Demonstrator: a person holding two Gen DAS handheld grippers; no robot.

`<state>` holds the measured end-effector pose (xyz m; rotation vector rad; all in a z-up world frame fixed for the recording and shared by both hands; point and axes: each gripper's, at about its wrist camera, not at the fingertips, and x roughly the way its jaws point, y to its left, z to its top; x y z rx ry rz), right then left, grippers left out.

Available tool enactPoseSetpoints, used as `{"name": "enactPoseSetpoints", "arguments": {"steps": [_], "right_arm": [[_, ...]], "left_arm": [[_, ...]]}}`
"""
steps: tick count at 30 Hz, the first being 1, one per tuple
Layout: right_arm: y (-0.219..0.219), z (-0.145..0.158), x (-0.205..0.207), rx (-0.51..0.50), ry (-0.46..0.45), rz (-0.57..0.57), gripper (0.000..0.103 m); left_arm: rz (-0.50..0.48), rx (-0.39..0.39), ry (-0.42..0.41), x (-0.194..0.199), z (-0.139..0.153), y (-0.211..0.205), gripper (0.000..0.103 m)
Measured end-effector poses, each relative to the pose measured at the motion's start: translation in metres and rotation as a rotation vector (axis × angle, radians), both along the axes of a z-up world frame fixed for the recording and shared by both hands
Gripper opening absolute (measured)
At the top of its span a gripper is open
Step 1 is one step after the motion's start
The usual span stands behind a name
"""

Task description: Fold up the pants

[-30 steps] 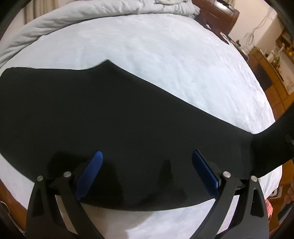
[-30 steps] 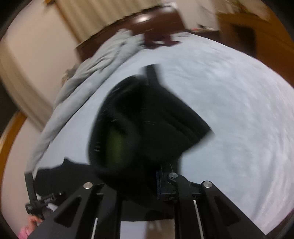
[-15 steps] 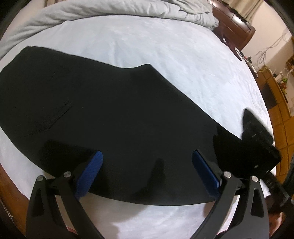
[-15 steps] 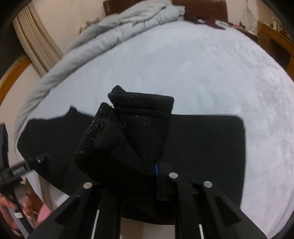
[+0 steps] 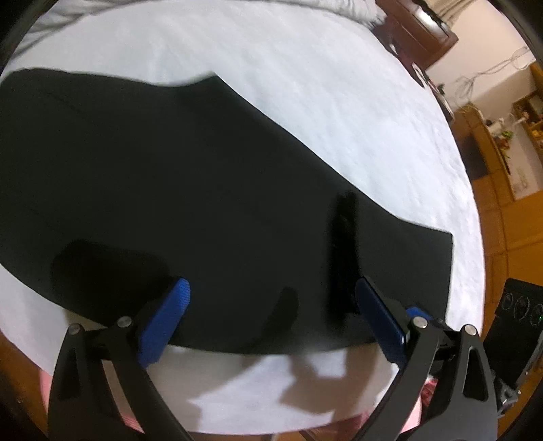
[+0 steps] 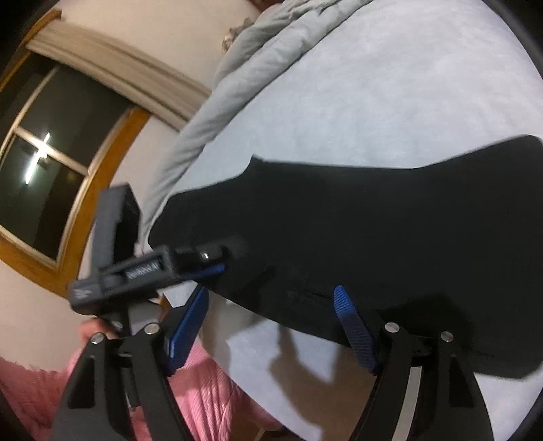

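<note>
The black pants (image 5: pixel 203 176) lie flat on the white bed sheet (image 5: pixel 339 84), with a raised crease (image 5: pixel 342 234) near their right end. My left gripper (image 5: pixel 271 308) hovers open over the pants' near edge, its blue pads (image 5: pixel 163 322) wide apart with nothing pinched. In the right wrist view the pants (image 6: pixel 356 217) stretch across the sheet. My right gripper (image 6: pixel 271 322) is over their near edge, and its jaws are opening with no cloth pressed between the pads (image 6: pixel 353 329). The left gripper (image 6: pixel 217 266) shows at the left, at the pants' end.
A rumpled grey duvet (image 6: pixel 258 61) lies along the far side of the bed. A person's pink sleeve (image 6: pixel 210 400) is at the near edge. A wood-framed window (image 6: pixel 57 163) is on the wall, wooden furniture (image 5: pixel 420 30) stands beyond the bed, and a dark box (image 5: pixel 519 305) is at the right.
My right gripper held a bunched part of the pants; now it has let go, its jaws stand apart, and the pants lie flat. It swung towards the left gripper.
</note>
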<state>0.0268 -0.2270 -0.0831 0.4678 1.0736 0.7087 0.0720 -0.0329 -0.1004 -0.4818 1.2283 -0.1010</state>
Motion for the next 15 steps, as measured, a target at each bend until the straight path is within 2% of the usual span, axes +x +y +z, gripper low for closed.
{"name": "enactPoseSetpoints", "arguments": {"steps": [7,11,14,15], "right_arm": [[-0.058,0.013,-0.016,-0.127,-0.040,-0.126,0.078],[-0.080,0.012,-0.019,-0.113,-0.038,-0.184,0.078],[-0.089,0.008,-0.018,-0.106,-0.023,-0.218,0.078],[-0.092,0.008,-0.018,-0.106,-0.023,-0.225,0.078]], "left_arm": [[-0.070,-0.039,0.060,0.018,-0.022,-0.066,0.098],[-0.055,-0.039,0.085,0.012,-0.030,-0.080,0.098],[-0.036,-0.117,0.098,0.016,-0.032,-0.087,0.096],[-0.033,-0.147,0.103,0.017,-0.033,-0.090,0.090]]}}
